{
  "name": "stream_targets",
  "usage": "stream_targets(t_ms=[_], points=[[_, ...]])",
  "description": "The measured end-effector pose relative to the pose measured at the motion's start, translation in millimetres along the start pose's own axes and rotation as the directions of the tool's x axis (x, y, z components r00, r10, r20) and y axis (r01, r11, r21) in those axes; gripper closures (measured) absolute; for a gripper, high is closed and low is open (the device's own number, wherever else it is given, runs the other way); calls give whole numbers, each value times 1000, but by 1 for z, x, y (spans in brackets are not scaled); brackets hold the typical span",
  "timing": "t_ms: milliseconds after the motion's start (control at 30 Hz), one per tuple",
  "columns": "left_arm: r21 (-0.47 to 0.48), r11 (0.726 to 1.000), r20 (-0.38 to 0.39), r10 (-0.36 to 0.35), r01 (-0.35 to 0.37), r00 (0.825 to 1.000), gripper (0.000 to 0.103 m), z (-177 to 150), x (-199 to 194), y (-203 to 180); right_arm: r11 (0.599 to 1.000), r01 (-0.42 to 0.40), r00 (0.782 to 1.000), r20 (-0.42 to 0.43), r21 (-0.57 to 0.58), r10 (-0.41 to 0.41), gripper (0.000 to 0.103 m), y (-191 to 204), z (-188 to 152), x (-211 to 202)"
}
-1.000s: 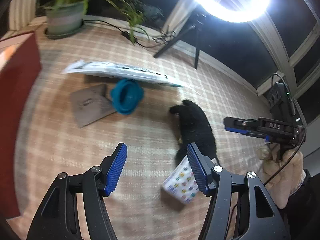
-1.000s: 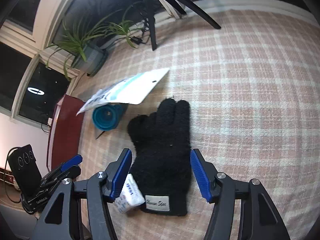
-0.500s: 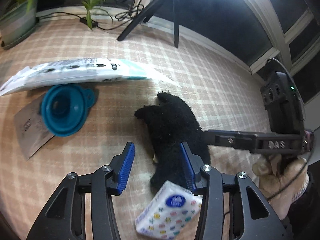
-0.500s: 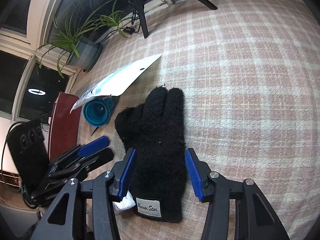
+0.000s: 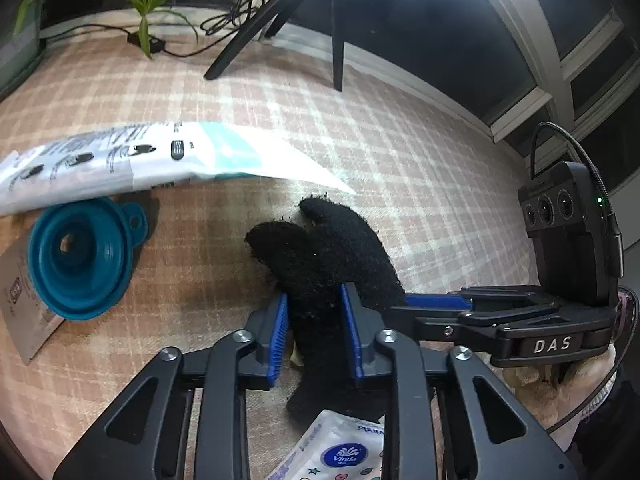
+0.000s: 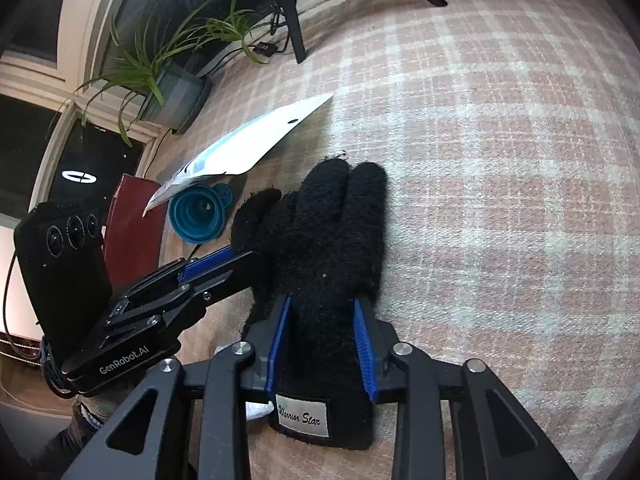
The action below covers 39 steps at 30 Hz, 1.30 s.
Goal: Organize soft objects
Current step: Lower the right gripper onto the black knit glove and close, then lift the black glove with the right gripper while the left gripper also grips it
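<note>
A black knit glove (image 6: 320, 248) with a "Warrior Star" label lies flat on the pink plaid cloth (image 6: 500, 160). My right gripper (image 6: 322, 312) has closed in on the glove's palm from the cuff side, blue pads pressing both edges. My left gripper (image 5: 314, 308) has closed in on the thumb side of the same glove (image 5: 332, 248), pads touching the fabric. Each gripper shows in the other's view, the left one in the right wrist view (image 6: 208, 264). A Vinda tissue pack (image 5: 340, 452) lies beside the glove's cuff.
A teal collapsible funnel (image 5: 80, 256) lies left of the glove, partly under a white and teal plastic package (image 5: 120, 160). A grey card (image 5: 20, 320) lies under the funnel. A dark red box (image 6: 132, 232), a potted plant (image 6: 168, 88) and tripod legs (image 5: 280, 20) stand at the far edge.
Both grippers moved forward and down onto the glove and narrowed from wide open until their pads squeeze it. The glove itself has stayed in place.
</note>
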<state>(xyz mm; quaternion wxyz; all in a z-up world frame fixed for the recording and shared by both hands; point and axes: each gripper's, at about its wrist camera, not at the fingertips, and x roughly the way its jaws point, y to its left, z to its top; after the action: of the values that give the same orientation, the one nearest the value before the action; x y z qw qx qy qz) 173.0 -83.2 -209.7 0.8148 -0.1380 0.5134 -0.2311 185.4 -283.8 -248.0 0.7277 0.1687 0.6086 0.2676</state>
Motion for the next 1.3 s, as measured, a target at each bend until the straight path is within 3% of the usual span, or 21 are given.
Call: stream_targets(t_ms=[333, 400, 467, 667, 1300], points=[[61, 998, -16, -3, 4, 1000, 83, -1, 5, -13, 1000, 21, 1000, 23, -23, -20, 89, 3, -4, -3], [44, 999, -20, -18, 19, 1000, 88, 0, 5, -13, 999, 26, 999, 38, -29, -25, 93, 4, -6, -9], [34, 998, -16, -50, 51, 999, 90, 1, 0, -15, 999, 29, 998, 58, -44, -27, 94, 8, -8, -15], [76, 995, 10, -60, 59, 998, 94, 3, -13, -30, 988, 89, 991, 108, -125, -76, 95, 27, -14, -32], [89, 989, 126, -128, 117, 984, 95, 12, -59, -48, 961, 132, 970, 233, -242, -74, 96, 77, -23, -92]])
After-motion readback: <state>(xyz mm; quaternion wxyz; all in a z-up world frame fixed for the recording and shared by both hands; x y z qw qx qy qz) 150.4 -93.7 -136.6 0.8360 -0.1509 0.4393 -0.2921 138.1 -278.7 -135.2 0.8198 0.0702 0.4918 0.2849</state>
